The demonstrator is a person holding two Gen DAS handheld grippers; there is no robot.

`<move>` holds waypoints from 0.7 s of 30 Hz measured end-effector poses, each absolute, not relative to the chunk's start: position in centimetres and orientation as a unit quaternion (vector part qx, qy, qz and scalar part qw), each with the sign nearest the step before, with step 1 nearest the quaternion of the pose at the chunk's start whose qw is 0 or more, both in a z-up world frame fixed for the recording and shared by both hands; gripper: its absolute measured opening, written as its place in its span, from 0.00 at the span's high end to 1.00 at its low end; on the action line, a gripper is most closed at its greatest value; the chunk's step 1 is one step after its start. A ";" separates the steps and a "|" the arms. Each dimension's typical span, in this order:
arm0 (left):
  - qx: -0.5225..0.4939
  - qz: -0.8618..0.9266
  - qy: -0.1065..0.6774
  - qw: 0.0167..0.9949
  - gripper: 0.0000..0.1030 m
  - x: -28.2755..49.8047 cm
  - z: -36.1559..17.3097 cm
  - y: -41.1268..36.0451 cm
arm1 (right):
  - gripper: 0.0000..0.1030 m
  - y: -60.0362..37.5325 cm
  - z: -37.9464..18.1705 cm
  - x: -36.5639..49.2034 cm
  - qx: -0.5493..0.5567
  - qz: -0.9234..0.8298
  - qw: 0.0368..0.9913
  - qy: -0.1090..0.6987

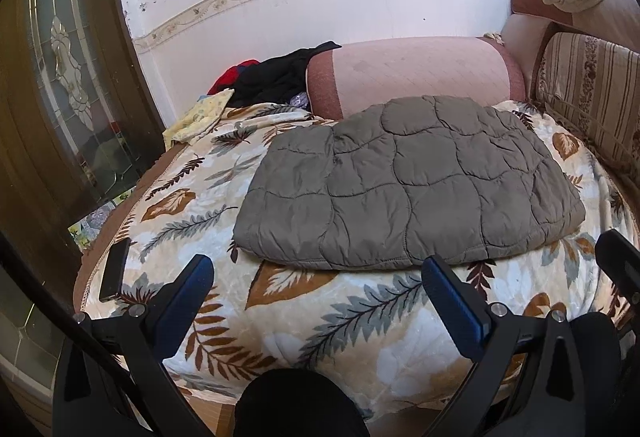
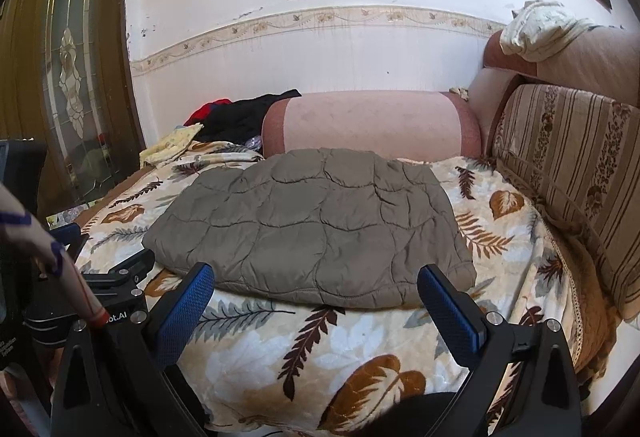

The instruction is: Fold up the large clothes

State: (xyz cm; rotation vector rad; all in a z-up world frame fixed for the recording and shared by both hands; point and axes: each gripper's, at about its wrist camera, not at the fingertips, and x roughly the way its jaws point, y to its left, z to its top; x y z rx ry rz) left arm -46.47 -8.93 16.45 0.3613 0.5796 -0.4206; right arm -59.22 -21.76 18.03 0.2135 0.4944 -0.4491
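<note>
A grey quilted jacket [image 1: 404, 181] lies folded into a flat rectangle on the leaf-patterned blanket [image 1: 304, 321]. It also shows in the right wrist view [image 2: 316, 221]. My left gripper [image 1: 316, 281] is open and empty, held back from the jacket's near edge above the blanket. My right gripper [image 2: 316, 289] is open and empty, just short of the jacket's near edge. The right gripper shows at the right edge of the left wrist view [image 1: 616, 265], and the left gripper at the left edge of the right wrist view [image 2: 120, 277].
A pink bolster [image 1: 416, 73] lies behind the jacket against the wall. Black and red clothes [image 1: 276, 77] and a yellow cloth [image 1: 200, 115] are piled at the back left. A dark phone [image 1: 115, 269] lies at the blanket's left edge. A striped sofa back [image 2: 568, 173] runs along the right. A door [image 1: 68, 85] stands on the left.
</note>
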 end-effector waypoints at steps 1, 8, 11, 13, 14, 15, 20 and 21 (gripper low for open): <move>0.176 -0.206 0.284 0.920 0.00 -46.5 16.4 -9.0 | 0.00 -21.8 18.0 -59.2 0.105 -0.220 0.939 0.243; 0.179 -0.202 0.292 0.917 0.00 -45.8 15.4 -8.9 | 0.00 -21.9 17.4 -58.9 0.103 -0.224 0.935 0.256; 0.174 -0.204 0.303 0.914 0.00 -45.2 14.9 -8.8 | 0.00 -22.0 16.9 -58.6 0.102 -0.226 0.932 0.264; 0.173 -0.202 0.307 0.914 0.00 -44.9 14.5 -8.7 | 0.00 -22.1 16.5 -58.2 0.098 -0.230 0.929 0.273; 0.173 -0.201 0.310 0.913 0.00 -44.7 14.2 -8.7 | 0.00 -22.1 16.3 -58.0 0.096 -0.231 0.927 0.277; 0.173 -0.200 0.312 0.912 0.00 -44.6 14.1 -8.7 | 0.00 -22.1 16.0 -57.8 0.096 -0.233 0.925 0.283; 0.170 -0.197 0.326 0.909 0.00 -43.7 13.2 -8.5 | 0.00 -22.3 14.8 -56.8 0.094 -0.235 0.917 0.309; 0.170 -0.196 0.327 0.909 0.00 -43.6 13.0 -8.5 | 0.00 -22.2 14.6 -56.7 0.092 -0.236 0.916 0.312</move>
